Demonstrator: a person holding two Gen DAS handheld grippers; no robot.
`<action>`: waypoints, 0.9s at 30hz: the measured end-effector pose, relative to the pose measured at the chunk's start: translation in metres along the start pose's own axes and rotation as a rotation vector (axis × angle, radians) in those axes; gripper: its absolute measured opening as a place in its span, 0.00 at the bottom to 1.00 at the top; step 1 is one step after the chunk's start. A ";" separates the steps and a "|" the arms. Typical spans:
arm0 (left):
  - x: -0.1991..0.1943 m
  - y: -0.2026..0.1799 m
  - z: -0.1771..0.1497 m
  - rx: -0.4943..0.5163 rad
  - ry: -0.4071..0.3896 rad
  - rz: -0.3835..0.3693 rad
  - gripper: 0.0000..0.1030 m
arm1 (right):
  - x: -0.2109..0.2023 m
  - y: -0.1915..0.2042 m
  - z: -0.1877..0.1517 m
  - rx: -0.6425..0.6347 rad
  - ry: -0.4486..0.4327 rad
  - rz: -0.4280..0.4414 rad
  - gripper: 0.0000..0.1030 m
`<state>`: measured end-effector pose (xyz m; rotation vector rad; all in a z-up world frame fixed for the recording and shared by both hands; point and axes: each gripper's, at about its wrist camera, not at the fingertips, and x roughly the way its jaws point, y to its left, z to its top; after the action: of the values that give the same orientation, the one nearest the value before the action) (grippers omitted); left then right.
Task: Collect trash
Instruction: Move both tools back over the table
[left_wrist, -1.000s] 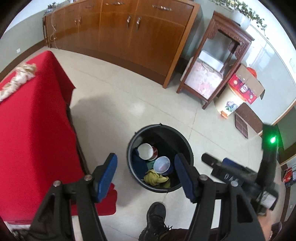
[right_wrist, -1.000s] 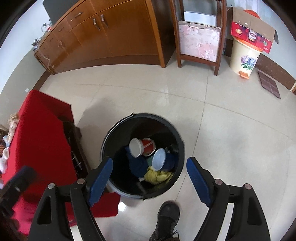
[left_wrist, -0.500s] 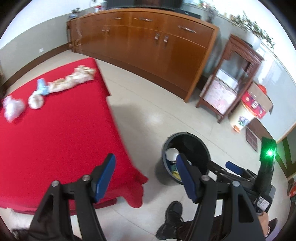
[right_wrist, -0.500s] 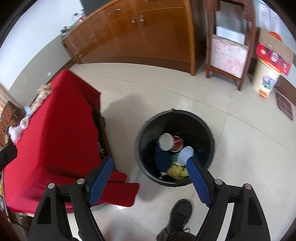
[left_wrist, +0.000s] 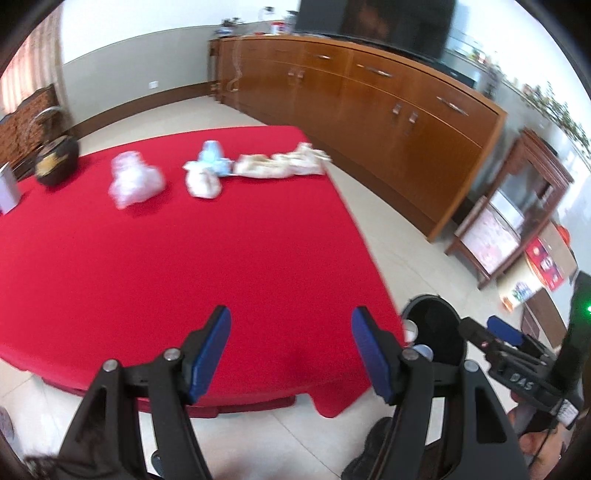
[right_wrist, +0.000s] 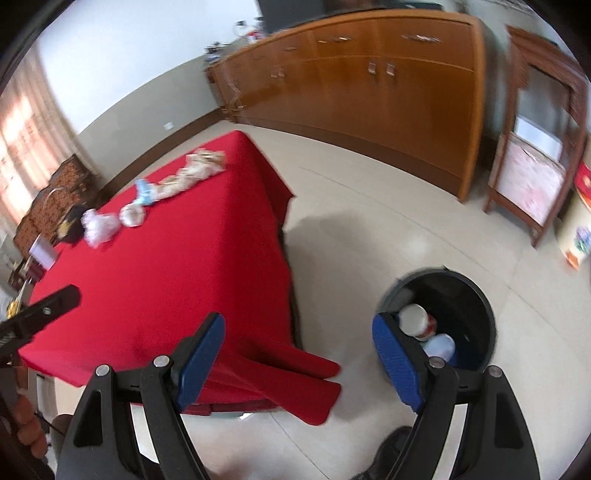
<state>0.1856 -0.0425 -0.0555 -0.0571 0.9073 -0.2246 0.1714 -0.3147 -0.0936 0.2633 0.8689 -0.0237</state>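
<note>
Judging by their crumpled look, the scraps along the far edge of the red worktop (left_wrist: 184, 258) are light and soft: a clear plastic wad (left_wrist: 135, 181), a white and blue wad (left_wrist: 207, 173) just right of it, then a long beige wrapper (left_wrist: 280, 164). Each should squash easily, so pinch across the bulkiest middle. Both tools are empty with jaws spread, the left tool (left_wrist: 291, 347) over the near cloth, the right tool (right_wrist: 297, 350) between worktop and black bin (right_wrist: 484, 306), which holds cups
</note>
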 end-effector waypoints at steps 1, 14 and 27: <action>-0.001 0.009 0.000 -0.012 -0.003 0.015 0.67 | 0.001 0.008 0.002 -0.013 -0.004 0.010 0.81; 0.009 0.087 0.018 -0.120 -0.015 0.104 0.67 | 0.044 0.089 0.033 -0.115 0.012 0.084 0.81; 0.038 0.128 0.052 -0.146 -0.019 0.142 0.67 | 0.096 0.127 0.069 -0.153 0.039 0.096 0.81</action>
<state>0.2710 0.0717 -0.0716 -0.1293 0.9038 -0.0258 0.3019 -0.2000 -0.0960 0.1618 0.8911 0.1369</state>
